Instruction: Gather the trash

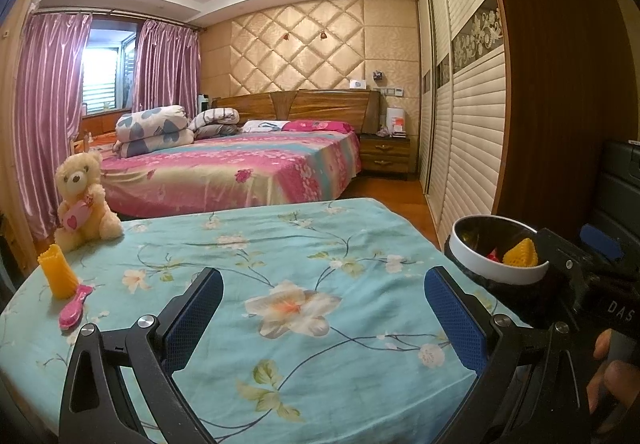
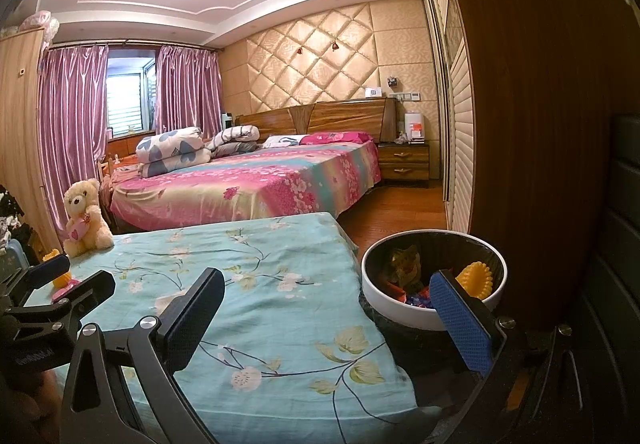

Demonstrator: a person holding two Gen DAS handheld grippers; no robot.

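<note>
Both empty, fingers spread wide: left gripper [image 1: 323, 308] over floral tablecloth [image 1: 280, 244], right gripper [image 2: 328, 308] at table edge beside white-rimmed trash bin [image 2: 434, 318]. Inside bin: yellow mesh piece [image 2: 476, 278], perhaps crumpled wrappers. Far left: yellow cup [image 1: 57, 270], pink brush [image 1: 75, 306], teddy bear [image 1: 84, 200].

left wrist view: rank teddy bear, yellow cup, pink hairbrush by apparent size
1. teddy bear, clearly largest, though farthest back.
2. yellow cup.
3. pink hairbrush, close to the cup in length but slimmer; those two are nearly tied.

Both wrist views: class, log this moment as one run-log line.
left gripper: open, empty | right gripper: open, empty | trash bin: holds scraps, beside table | yellow cup, pink brush: on table
</note>
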